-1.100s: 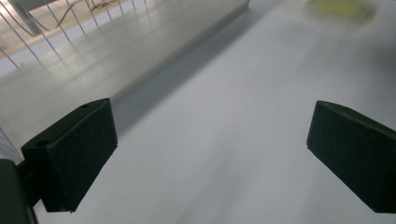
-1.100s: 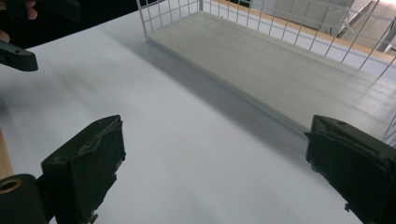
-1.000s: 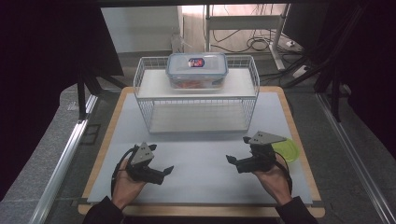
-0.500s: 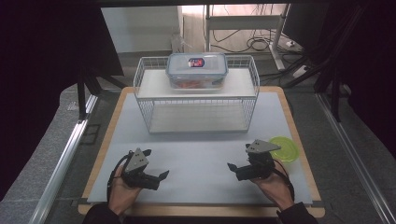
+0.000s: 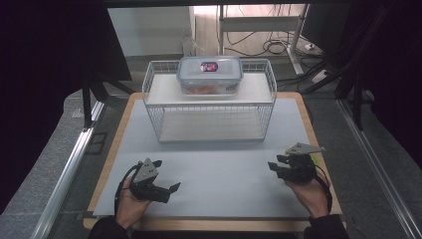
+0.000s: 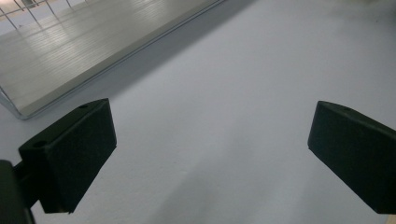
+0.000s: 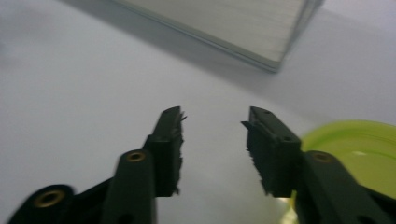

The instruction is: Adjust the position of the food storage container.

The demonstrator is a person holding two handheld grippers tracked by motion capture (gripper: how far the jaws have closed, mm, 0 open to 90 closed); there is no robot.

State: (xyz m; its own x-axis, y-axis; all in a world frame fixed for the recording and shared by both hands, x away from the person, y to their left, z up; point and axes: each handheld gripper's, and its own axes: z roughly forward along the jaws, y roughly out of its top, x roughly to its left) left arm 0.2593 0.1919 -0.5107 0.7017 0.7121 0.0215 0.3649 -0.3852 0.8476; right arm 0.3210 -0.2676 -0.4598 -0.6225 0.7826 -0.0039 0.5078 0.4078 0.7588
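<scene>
My left gripper (image 5: 166, 175) rests low over the white mat (image 5: 224, 174) at the near left, jaws wide open with nothing between them; in the left gripper view (image 6: 210, 149) there is bare mat between the two pads. My right gripper (image 5: 276, 163) hovers at the near right. Its jaws have just been closing and stand partly apart with nothing between them (image 7: 212, 126). A lime-green round dish (image 7: 355, 149) lies just beside its right jaw, and from above it is mostly hidden under the gripper (image 5: 315, 158).
A white wire rack (image 5: 209, 107) stands at the back middle of the mat. On its upper shelf sits a clear food container with a blue-rimmed lid (image 5: 210, 73). The wooden table edge (image 5: 114, 149) frames the mat.
My right gripper has shifted to the right, over the green dish, and its jaws have narrowed. The left gripper has stayed about where it was.
</scene>
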